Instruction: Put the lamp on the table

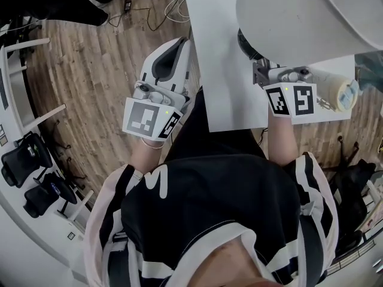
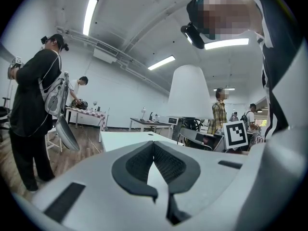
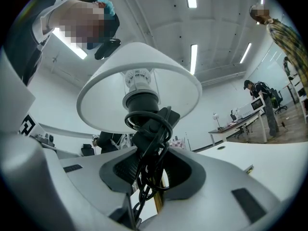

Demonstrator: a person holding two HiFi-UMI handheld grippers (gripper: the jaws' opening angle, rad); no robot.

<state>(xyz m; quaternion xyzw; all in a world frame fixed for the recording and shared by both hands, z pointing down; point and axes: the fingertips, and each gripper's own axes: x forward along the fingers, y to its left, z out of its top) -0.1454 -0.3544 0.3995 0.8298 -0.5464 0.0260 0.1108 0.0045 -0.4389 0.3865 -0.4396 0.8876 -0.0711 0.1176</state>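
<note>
Big white counter (image 1: 221, 70) fills the far middle, wooden floor (image 1: 90, 70) off to its left. And there's the lamp (image 1: 305, 11), white shade looming over the counter's far right side, carried above it. The right gripper (image 3: 151, 153) is clamped on the lamp's stem just under the shade, with the black cord (image 3: 149, 129) wound round it between the jaws. The left gripper (image 1: 173, 55) hangs off the counter's left edge, jaws pressed together on nothing.

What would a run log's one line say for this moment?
right tool: shut on lamp, by its stem | cord: wound round stem | lamp: upright, over table | left tool: shut, empty, beside table
</note>
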